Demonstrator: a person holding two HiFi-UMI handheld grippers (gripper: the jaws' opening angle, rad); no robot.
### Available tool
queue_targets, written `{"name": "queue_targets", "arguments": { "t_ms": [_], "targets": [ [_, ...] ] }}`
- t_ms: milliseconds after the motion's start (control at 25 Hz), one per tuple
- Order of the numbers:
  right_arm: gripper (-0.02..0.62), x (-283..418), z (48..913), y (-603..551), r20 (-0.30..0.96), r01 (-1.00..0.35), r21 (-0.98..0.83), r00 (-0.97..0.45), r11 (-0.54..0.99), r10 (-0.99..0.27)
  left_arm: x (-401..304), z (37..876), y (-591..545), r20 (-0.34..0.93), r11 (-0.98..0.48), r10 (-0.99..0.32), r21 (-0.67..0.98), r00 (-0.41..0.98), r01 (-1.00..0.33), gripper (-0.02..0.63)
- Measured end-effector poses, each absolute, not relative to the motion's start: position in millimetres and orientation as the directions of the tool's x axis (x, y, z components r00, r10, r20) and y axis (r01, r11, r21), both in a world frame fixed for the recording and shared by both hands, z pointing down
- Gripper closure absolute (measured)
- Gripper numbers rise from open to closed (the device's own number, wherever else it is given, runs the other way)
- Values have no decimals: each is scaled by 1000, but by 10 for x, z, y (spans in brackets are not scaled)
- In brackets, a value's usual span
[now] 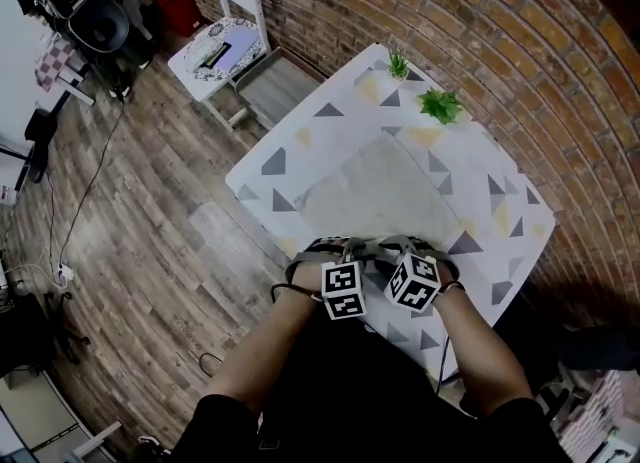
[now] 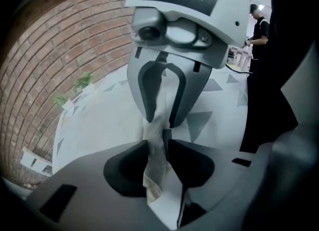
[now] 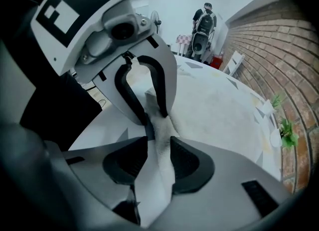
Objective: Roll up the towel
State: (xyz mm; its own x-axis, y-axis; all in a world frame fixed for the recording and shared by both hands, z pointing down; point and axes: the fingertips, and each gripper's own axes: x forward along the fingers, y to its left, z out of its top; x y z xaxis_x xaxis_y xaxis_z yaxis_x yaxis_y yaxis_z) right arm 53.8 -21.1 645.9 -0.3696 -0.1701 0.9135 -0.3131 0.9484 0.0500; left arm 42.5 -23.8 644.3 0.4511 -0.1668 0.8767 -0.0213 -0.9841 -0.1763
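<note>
While it lies spread flat over the middle of the table, the pale grey rectangular cloth towel (image 1: 375,191) has its edge at the table's near side gathered up into a wrinkled fold. That raised fold runs between the jaws of the left gripper (image 2: 157,147) and between those of the right gripper (image 3: 158,147). Both pairs of jaws stand apart, released, with the cloth loose in the gap rather than pinched. The two grippers sit close together at the table's near edge, tips turned toward each other, so each one fills much of the other's view.

Under the towel, the square table (image 1: 290,146) wears a white cover printed with grey and yellow triangles. Two small green potted plants (image 1: 440,104) stand at the table's far edge, well apart from the towel. A red brick wall (image 1: 480,31) runs just behind the table's far side. A white chair with a patterned seat (image 1: 225,46) stands off the table's far left corner on the wooden plank floor (image 1: 140,221). A person (image 3: 203,25) stands well beyond the table.
</note>
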Motion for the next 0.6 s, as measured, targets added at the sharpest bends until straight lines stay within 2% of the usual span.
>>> {"name": "queue_targets", "arguments": {
  "t_ms": [280, 360, 400, 480, 600],
  "targets": [
    [445, 562, 6511, -267, 916, -323, 93, -343, 942, -208, 426, 6466, -363, 877, -992, -117, -82, 466, -94, 489],
    [485, 568, 6513, -258, 918, -333, 82, -341, 939, -201, 416, 6462, -367, 878, -993, -99, -55, 469, -106, 509],
    [561, 580, 6511, -249, 920, -336, 82, -336, 938, -201, 417, 6456, -350, 879, -994, -80, -33, 471, -108, 518],
    [560, 604, 6496, -192, 927, -337, 59, -332, 940, -177, 428, 6440, -281, 881, -995, -28, 22, 473, -100, 528],
    [560, 612, 6440, 15, 936, -310, -39, -343, 950, -73, 435, 6414, -89, 878, -992, 66, 110, 475, -65, 537]
  ]
}}
